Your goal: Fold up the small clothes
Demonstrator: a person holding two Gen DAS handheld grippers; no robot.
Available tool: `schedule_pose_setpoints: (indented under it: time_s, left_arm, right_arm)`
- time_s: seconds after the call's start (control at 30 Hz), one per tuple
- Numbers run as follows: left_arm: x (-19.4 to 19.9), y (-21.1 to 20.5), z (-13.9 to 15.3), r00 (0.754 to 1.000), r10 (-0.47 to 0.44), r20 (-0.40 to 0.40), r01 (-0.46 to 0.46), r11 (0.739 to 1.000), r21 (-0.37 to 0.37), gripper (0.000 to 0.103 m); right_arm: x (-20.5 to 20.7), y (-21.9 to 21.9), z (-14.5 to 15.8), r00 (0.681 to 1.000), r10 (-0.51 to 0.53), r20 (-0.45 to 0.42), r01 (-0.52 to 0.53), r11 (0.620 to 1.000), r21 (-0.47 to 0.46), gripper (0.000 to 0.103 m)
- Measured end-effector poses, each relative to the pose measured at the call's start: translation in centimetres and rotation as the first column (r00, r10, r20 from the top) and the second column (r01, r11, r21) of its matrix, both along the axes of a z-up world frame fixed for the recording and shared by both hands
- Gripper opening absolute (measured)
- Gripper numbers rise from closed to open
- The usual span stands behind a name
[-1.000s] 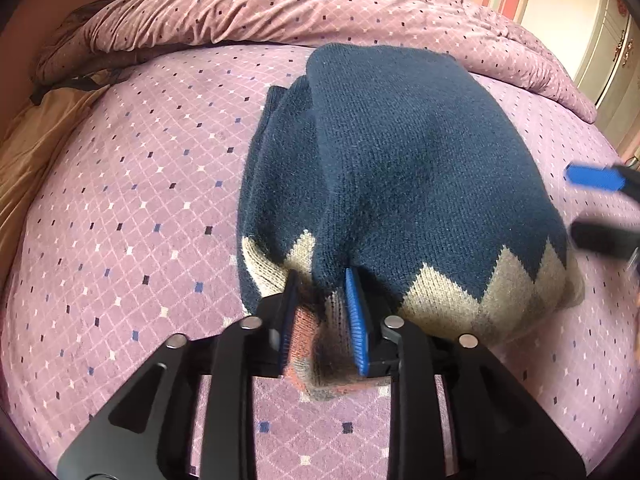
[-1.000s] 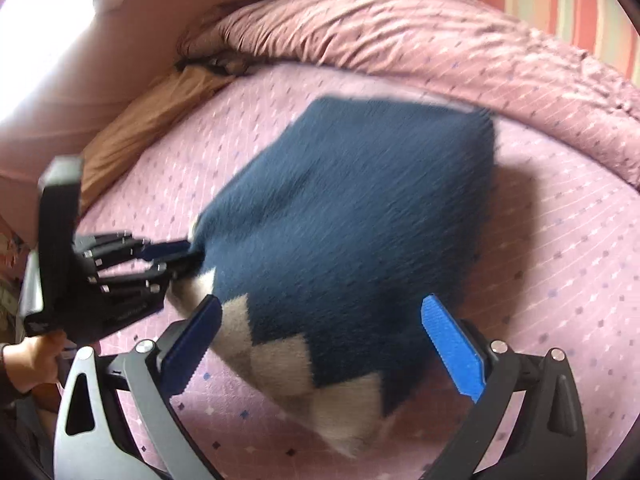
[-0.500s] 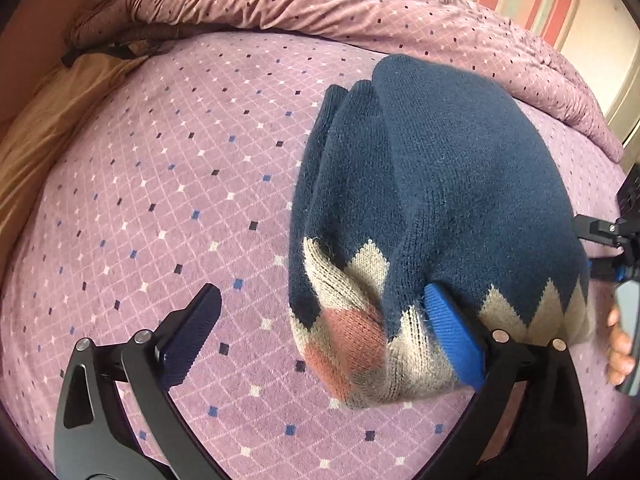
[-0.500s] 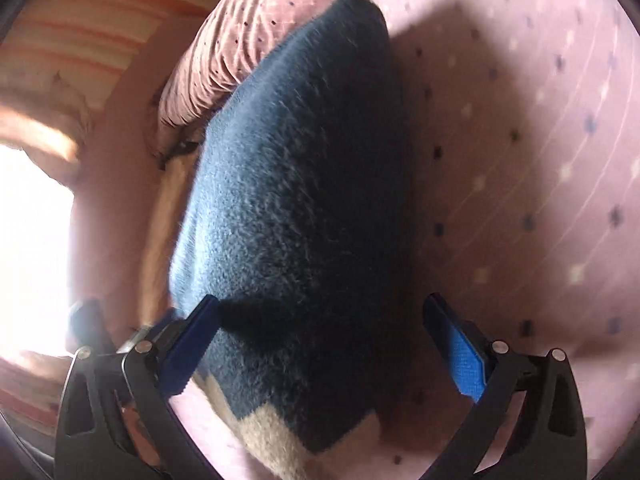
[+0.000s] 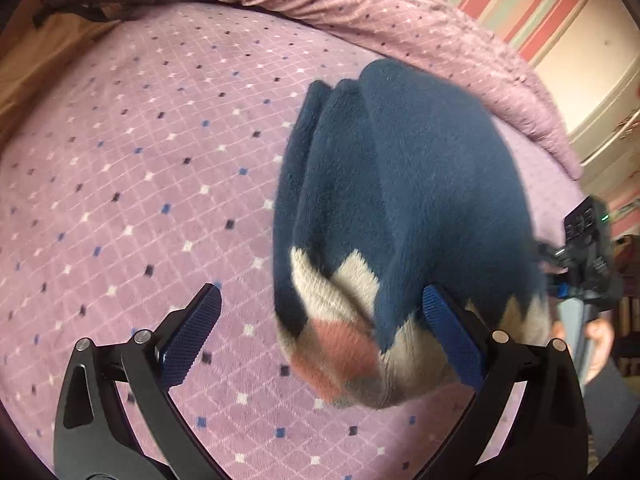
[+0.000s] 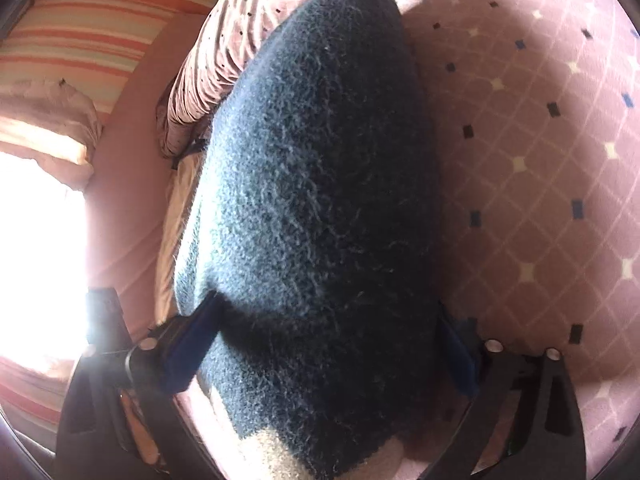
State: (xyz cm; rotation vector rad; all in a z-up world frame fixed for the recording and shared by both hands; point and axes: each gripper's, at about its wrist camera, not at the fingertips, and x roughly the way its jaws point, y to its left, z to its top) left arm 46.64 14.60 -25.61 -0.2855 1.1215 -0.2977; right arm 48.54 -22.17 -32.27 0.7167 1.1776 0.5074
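Note:
A folded navy knit sweater with a beige and salmon zigzag hem lies on the purple bed cover. My left gripper is open, its right pad against the sweater's hem fold, its left pad over bare cover. In the right wrist view the sweater fills the middle. My right gripper is open wide, with the thick folded sweater between its pads. The right gripper also shows at the right edge of the left wrist view.
A rumpled purple duvet lies along the far side of the bed. A tan sheet edge shows at the far left. A striped wall and a bright window lie beyond.
My left gripper let go of the sweater's hem and opened wide. My right gripper swung in low and close, and now straddles the folded sweater.

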Motion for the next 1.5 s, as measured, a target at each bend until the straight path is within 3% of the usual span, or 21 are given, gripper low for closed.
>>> schedule_pose_setpoints:
  time_s: [0.1,0.17,0.23,0.3,0.37,0.63,0.8,0.93,1.13,1.27,1.33,1.5]
  left_arm:
    - [2.3,1.0,-0.7,0.997,-0.068,-0.030,0.061,0.982,-0.179,0.100]
    - [3.9,1.5,-2.0,0.996,-0.076,-0.053,0.062,0.972,-0.226,0.100]
    - [5.4,1.9,-3.6,0.992,-0.100,-0.077,0.071,0.946,-0.317,0.100]
    - [6.6,2.1,-5.8,0.986,-0.116,-0.122,0.052,0.900,-0.433,0.100]
    - [6.9,2.1,-7.3,0.982,-0.118,-0.145,0.030,0.864,-0.502,0.100]
    - [7.2,2.6,-8.5,0.977,-0.153,-0.150,0.036,0.808,-0.588,0.100]
    - [7.8,2.1,-8.7,0.965,-0.203,-0.164,0.039,0.733,-0.679,0.100]
    - [8.1,0.9,-8.4,0.959,-0.222,-0.177,0.047,0.739,-0.672,0.100]
    - [8.4,-0.7,-7.9,0.952,-0.221,-0.211,0.051,0.794,-0.605,0.100]
    - [8.5,-3.6,-7.3,0.946,-0.232,-0.228,0.113,0.892,-0.438,0.100]
    - [8.6,-4.7,-7.0,0.944,-0.212,-0.255,0.108,0.924,-0.368,0.100]
    - [9.4,-4.9,-7.1,0.927,-0.214,-0.307,0.093,0.926,-0.365,0.100]
  right_arm:
    - [-0.1,0.2,0.4,1.000,0.000,-0.001,0.000,1.000,-0.019,0.094]
    - [0.1,0.5,0.6,1.000,-0.002,-0.006,0.002,1.000,-0.027,0.094]
    - [0.0,0.6,0.8,1.000,-0.002,-0.009,0.002,0.999,-0.035,0.094]
    - [0.3,1.0,1.1,1.000,-0.001,-0.012,0.000,0.999,-0.044,0.094]
    - [0.5,1.1,1.1,1.000,0.002,-0.016,-0.003,0.999,-0.049,0.094]
    - [0.8,1.1,1.1,1.000,0.010,-0.022,-0.011,0.999,-0.047,0.094]
    - [0.9,1.0,0.9,1.000,0.010,-0.024,-0.011,0.999,-0.045,0.094]
    - [0.9,0.9,0.8,1.000,0.010,-0.027,-0.011,0.999,-0.042,0.094]
    - [1.1,1.0,1.0,0.999,0.004,-0.034,-0.006,0.999,-0.049,0.095]
    - [1.3,1.7,1.0,0.999,0.005,-0.033,-0.008,0.997,-0.079,0.099]
    - [1.3,1.9,0.9,0.999,0.000,-0.032,-0.003,0.996,-0.092,0.099]
    - [1.4,2.3,1.4,1.000,-0.001,-0.029,-0.003,0.992,-0.126,0.097]
